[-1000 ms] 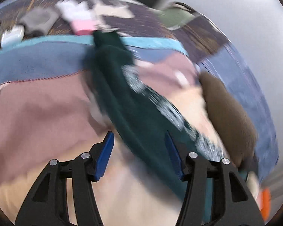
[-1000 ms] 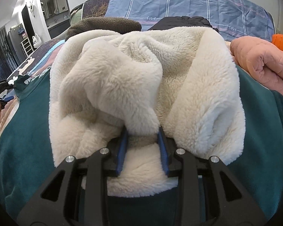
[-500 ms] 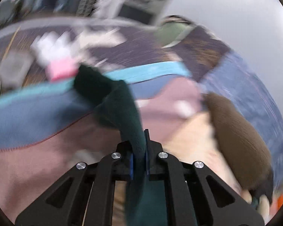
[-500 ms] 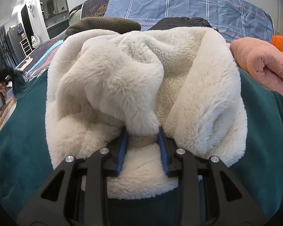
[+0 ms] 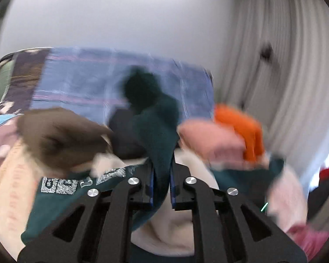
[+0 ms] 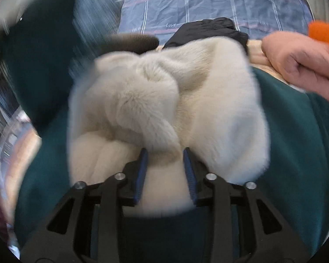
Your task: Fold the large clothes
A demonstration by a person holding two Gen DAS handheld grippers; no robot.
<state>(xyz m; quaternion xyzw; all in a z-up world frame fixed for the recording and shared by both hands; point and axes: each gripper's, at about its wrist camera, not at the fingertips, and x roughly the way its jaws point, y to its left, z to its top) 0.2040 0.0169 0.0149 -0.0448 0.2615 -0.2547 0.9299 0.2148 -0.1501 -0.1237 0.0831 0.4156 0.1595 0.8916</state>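
Note:
A large dark green garment (image 6: 296, 142) with a cream fleece lining (image 6: 153, 100) lies spread on the bed. In the left wrist view its green sleeve (image 5: 160, 131) runs up between the pads of my left gripper (image 5: 161, 168). That gripper pinches the sleeve while its jaws are just opening. The picture is blurred by motion. In the right wrist view the same sleeve (image 6: 39, 54) sweeps through the upper left. My right gripper (image 6: 164, 153) holds a fold of the fleece between its blue pads, and its jaws are opening too.
A brown garment (image 5: 61, 135), a black one (image 6: 208, 30), a folded pink one (image 5: 210, 140) and an orange one (image 5: 241, 127) lie behind the green garment. Blue plaid bedding (image 6: 208, 2) lies at the head of the bed. A pale curtain (image 5: 285, 65) hangs at the right.
My left gripper went from open to shut on the green sleeve, then swung it up and across over the garment. The right gripper shifted only slightly on the fleece.

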